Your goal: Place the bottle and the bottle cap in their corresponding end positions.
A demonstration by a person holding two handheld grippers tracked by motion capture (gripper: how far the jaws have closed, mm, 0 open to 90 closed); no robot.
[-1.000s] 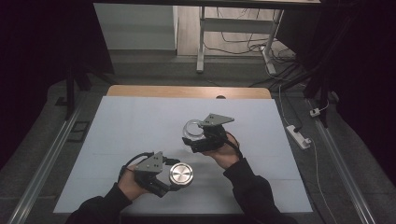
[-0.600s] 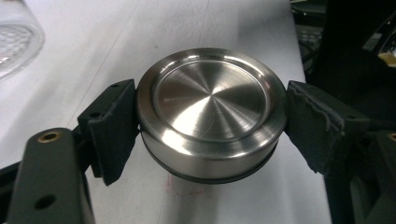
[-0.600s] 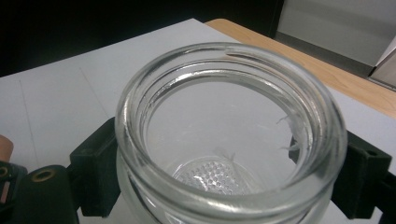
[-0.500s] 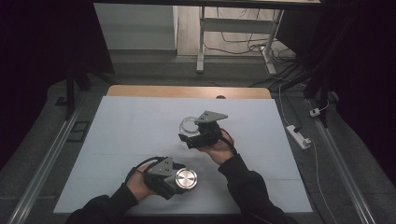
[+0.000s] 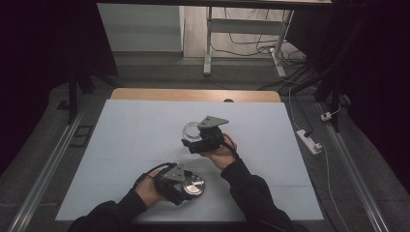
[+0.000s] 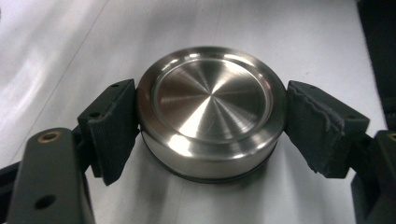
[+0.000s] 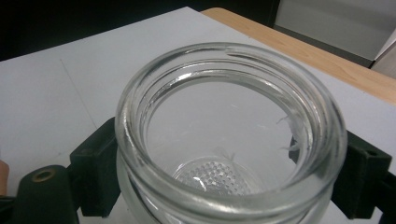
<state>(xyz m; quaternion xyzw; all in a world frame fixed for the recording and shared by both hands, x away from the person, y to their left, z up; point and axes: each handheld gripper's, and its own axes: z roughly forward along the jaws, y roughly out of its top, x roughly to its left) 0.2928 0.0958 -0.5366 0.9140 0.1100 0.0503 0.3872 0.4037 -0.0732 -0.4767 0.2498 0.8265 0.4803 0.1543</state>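
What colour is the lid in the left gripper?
Silver brushed metal lid with a thin black band at its base; clearest in the left gripper view.

Dim surroundings, brightly lit white table (image 5: 121, 145), glare on steel lid (image 6: 210, 93), soft close-up blur.

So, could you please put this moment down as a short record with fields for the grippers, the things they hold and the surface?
left gripper: shut on the metal lid, pads at its two sides
right gripper: shut on the glass jar, just below its rim
glass jar: open, nothing inside
metal lid: off the jar, nearer the person
table: white sheet over a wooden top
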